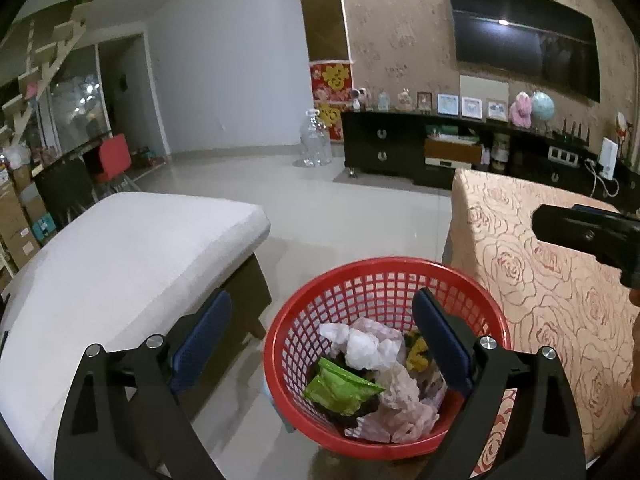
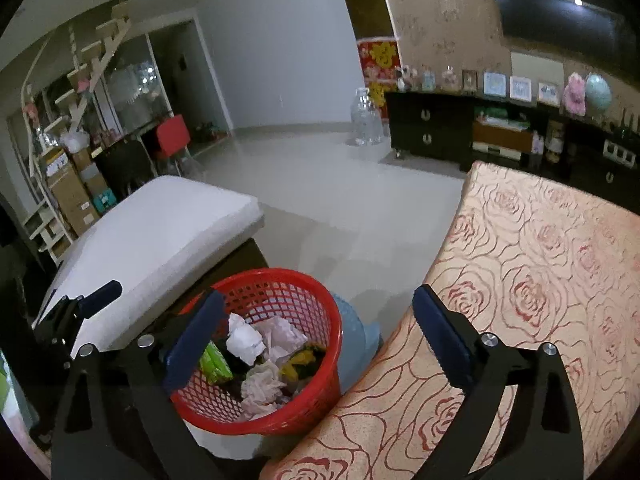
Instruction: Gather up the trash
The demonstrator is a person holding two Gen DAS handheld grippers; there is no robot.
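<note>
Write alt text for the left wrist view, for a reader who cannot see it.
A red mesh basket on the tiled floor holds crumpled white paper, a green wrapper and other trash, seen past the left gripper, whose jaws stand wide open and empty. A white cushioned bench sits to its left, a rose-patterned tablecloth to its right.

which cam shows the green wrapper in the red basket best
The left wrist view: the green wrapper lies open to the lens inside the red basket, between the open fingers. In the right wrist view only a strip of it shows, partly behind the near finger.
</note>
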